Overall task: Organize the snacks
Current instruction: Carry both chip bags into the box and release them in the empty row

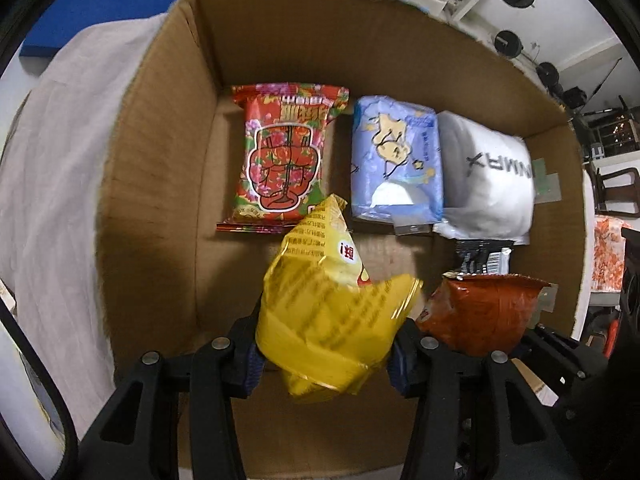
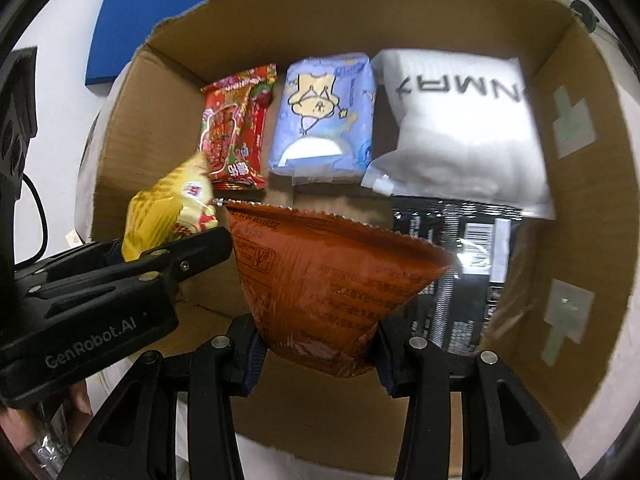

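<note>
Two bags over the cardboard box [image 1: 152, 168]: left gripper [image 1: 324, 354] pinching the yellow bag [image 1: 332, 320], right gripper [image 2: 320, 354] clamping the orange-red bag [image 2: 320, 280].

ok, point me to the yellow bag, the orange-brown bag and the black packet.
yellow bag [image 1: 332, 320], left wrist view, crinkled middle panel.
orange-brown bag [image 2: 332, 276], right wrist view, printed back panel.
black packet [image 2: 464, 280], right wrist view, glossy centre.

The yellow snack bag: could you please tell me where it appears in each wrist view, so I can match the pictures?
Left wrist view: the yellow snack bag is bottom centre, clamped in the left gripper.
Right wrist view: it sits at middle left, beside the orange bag.
Shared landmark: the blue cartoon packet lying in the cardboard box.
</note>
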Tool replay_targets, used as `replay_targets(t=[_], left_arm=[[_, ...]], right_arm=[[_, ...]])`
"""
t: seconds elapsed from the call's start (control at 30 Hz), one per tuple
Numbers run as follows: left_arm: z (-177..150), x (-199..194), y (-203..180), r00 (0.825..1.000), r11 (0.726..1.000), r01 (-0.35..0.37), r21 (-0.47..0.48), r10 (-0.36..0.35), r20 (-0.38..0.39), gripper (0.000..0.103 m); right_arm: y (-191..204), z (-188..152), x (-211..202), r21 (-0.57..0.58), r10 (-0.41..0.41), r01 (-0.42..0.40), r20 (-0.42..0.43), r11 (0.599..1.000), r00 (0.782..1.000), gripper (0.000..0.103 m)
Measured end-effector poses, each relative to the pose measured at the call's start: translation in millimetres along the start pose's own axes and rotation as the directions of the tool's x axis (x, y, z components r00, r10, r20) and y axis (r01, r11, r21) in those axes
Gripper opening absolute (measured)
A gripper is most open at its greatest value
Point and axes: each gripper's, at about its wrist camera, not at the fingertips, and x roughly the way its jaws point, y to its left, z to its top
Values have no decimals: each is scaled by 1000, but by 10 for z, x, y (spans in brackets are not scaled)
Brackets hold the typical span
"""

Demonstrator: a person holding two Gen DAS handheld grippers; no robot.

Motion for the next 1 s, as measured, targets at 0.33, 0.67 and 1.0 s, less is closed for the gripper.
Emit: replay_targets(t=[0.33,0.67,1.0], left_arm=[[25,208,26,997,1000,-6,-6,5,-78,47],[-51,-85,82,1000,1000,-25,-13,25,-12,59],[-94,-565,-32,992,998,-59,-11,59,108,93]], right_arm=[[-28,63,212,6,-21,21,-23,1000,1000,78],[-166,114,27,14,-54,54,6,998,999,85],[-462,103,-401,23,-101,100,53,995,993,85]])
